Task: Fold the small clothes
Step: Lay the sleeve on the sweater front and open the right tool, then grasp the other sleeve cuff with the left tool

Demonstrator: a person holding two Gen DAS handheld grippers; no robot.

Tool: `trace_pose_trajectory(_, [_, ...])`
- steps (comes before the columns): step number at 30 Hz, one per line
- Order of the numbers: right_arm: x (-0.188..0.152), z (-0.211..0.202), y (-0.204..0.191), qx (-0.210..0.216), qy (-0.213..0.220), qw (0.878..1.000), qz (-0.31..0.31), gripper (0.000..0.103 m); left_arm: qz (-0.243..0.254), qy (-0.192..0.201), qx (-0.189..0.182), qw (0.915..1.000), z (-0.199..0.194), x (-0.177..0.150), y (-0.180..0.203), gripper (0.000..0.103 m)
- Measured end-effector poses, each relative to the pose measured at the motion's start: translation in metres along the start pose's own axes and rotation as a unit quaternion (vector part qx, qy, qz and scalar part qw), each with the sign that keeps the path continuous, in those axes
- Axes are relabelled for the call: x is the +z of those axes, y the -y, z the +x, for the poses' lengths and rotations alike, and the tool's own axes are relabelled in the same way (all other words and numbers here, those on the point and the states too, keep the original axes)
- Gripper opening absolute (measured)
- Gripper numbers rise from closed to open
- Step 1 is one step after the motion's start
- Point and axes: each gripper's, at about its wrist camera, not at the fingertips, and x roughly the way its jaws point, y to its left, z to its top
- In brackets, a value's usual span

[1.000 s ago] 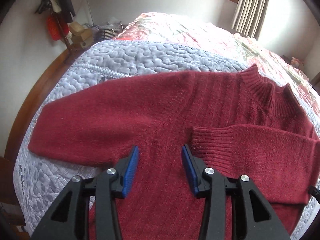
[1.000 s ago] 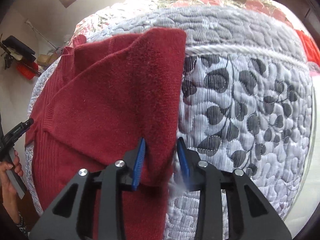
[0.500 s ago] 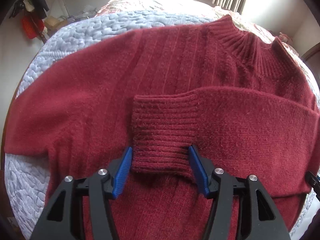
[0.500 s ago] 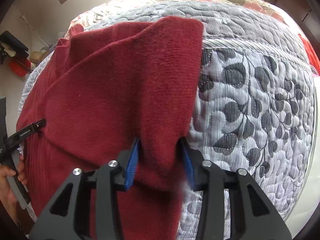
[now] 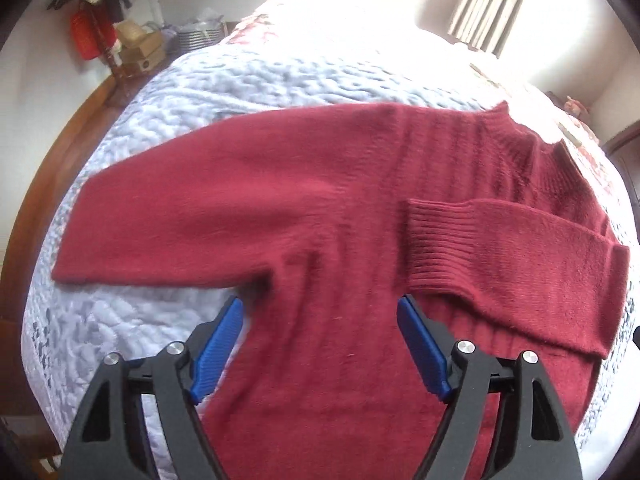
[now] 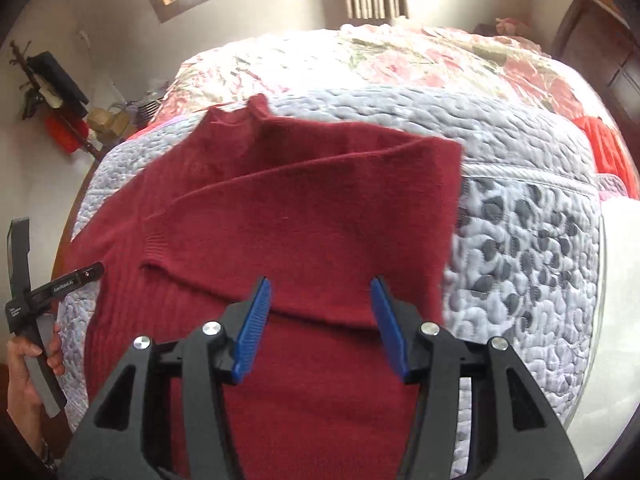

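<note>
A dark red knitted sweater [image 5: 328,216] lies flat on the quilted bed. Its right sleeve [image 5: 516,256] is folded across the chest, ribbed cuff [image 5: 436,248] toward the middle. The left sleeve [image 5: 168,220] stretches straight out over the quilt. My left gripper [image 5: 320,344] hovers open above the sweater's body, near the left armpit, with nothing between its blue pads. In the right wrist view the same sweater [image 6: 304,216] shows the folded sleeve [image 6: 320,240] on top. My right gripper [image 6: 320,320] is open above that sleeve's lower edge, holding nothing.
A grey-white quilt [image 5: 256,80] covers the bed, with a floral cover [image 6: 420,60] farther back. The wooden bed frame [image 5: 52,152] curves along the left. A coat stand and boxes [image 5: 132,48] stand by the wall. A hand [image 6: 24,368] holds the left gripper's handle.
Both grippers have pulled back and opened wider. The right gripper let go of the folded sleeve edge. The left gripper moved off the cuff and leftward over the body.
</note>
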Motion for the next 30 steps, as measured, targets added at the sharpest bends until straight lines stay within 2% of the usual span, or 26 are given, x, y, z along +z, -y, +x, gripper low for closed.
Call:
trace_pose_trajectory(3, [-0.004, 0.018, -0.041, 0.012, -0.017, 1.000, -0.023, 0.052, -0.049, -0.006, 0.022, 0.9986, -0.003, 0.001, -0.063, 0.080])
trace_pose_trajectory(8, [-0.012, 0.052, -0.076, 0.017, -0.052, 0.998, -0.042, 0.052, -0.111, -0.018, 0.056, 0.9921, 0.001, -0.001, -0.157, 0.080])
trace_pose_trajectory(10, [-0.014, 0.059, -0.086, 0.017, -0.062, 0.997, -0.040, 0.052, -0.136, -0.025, 0.049, 0.9892, 0.004, -0.002, -0.191, 0.080])
trace_pose_trajectory(12, [-0.013, 0.068, -0.091, 0.013, -0.064, 0.997, -0.040, 0.052, -0.176, -0.036, 0.027, 0.9833, 0.009, -0.003, -0.224, 0.080])
trace_pose_trajectory(16, [-0.008, 0.075, -0.098, 0.001, -0.065, 0.997, -0.037, 0.052, -0.258, -0.055, -0.026, 0.9641, 0.025, -0.006, -0.276, 0.080])
trace_pose_trajectory(18, [-0.005, 0.077, -0.100, -0.005, -0.065, 0.997, -0.036, 0.052, -0.294, -0.058, -0.051, 0.9527, 0.036, -0.006, -0.295, 0.079])
trace_pose_trajectory(20, [-0.003, 0.081, -0.100, -0.012, -0.066, 0.997, -0.035, 0.052, -0.315, -0.064, -0.057, 0.9453, 0.047, -0.003, -0.306, 0.077])
trace_pose_trajectory(25, [0.001, 0.091, -0.104, -0.029, -0.071, 0.996, -0.037, 0.052, -0.319, -0.066, -0.057, 0.9438, 0.065, 0.008, -0.315, 0.077])
trace_pose_trajectory(30, [0.005, 0.101, -0.106, -0.032, -0.074, 0.996, -0.033, 0.052, -0.346, -0.058, -0.063, 0.9343, 0.078, 0.015, -0.327, 0.078])
